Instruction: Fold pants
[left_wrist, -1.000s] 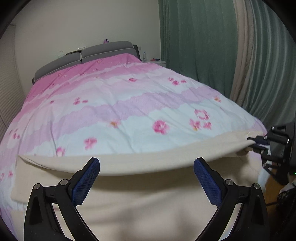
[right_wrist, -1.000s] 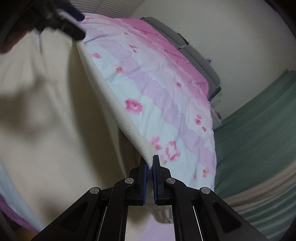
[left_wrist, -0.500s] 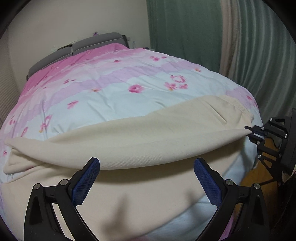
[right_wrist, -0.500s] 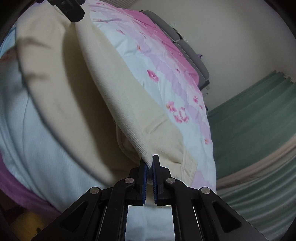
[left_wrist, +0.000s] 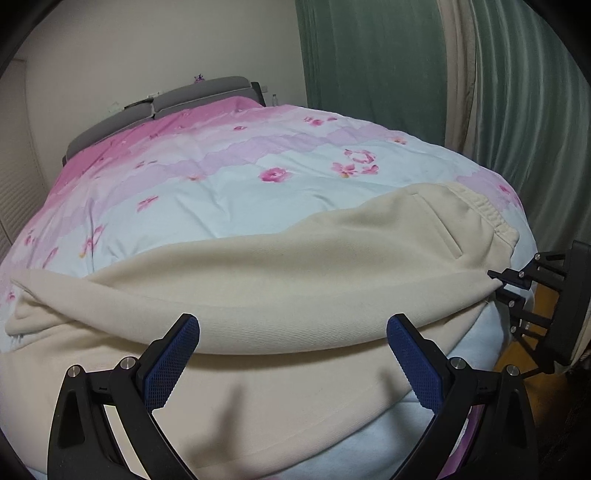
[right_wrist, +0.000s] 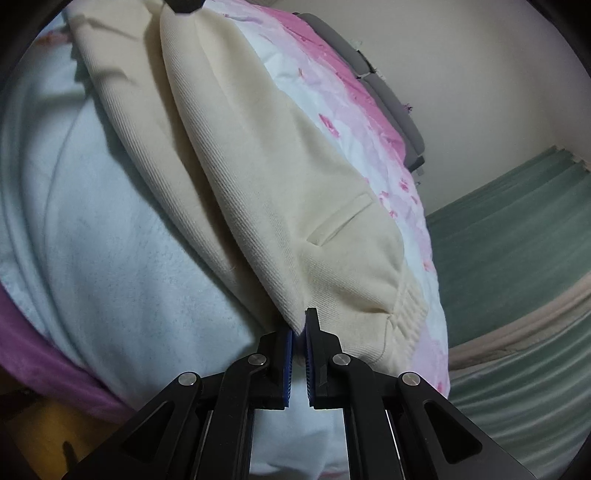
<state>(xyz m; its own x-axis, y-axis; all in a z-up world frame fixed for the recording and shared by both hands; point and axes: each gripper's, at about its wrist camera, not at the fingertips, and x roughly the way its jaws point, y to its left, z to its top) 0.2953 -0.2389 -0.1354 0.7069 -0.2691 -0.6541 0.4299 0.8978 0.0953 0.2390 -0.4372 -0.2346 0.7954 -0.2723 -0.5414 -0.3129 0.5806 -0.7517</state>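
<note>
Cream pants (left_wrist: 295, 266) lie across the near end of the bed, one leg folded over the other, waistband at the right. My left gripper (left_wrist: 291, 354) is open and empty, hovering just above the folded edge. My right gripper (right_wrist: 300, 332) is shut on the pants (right_wrist: 280, 206) at a pinched fold of fabric near the waistband and pocket. In the left wrist view the right gripper (left_wrist: 496, 286) holds the fold's right end at the bed's right edge. A dark piece of the left gripper (right_wrist: 184, 4) shows at the top of the right wrist view.
The bed has a pink and pale blue floral duvet (left_wrist: 229, 173) and a grey headboard (left_wrist: 195, 98). Green curtains (left_wrist: 373, 62) hang at the right. A strip of wooden floor (left_wrist: 517, 373) shows past the bed's right edge.
The upper pant leg has been carried toward the near edge and laid over the lower leg. The right gripper kept its grip and lowered; more of the waistband and pocket now shows.
</note>
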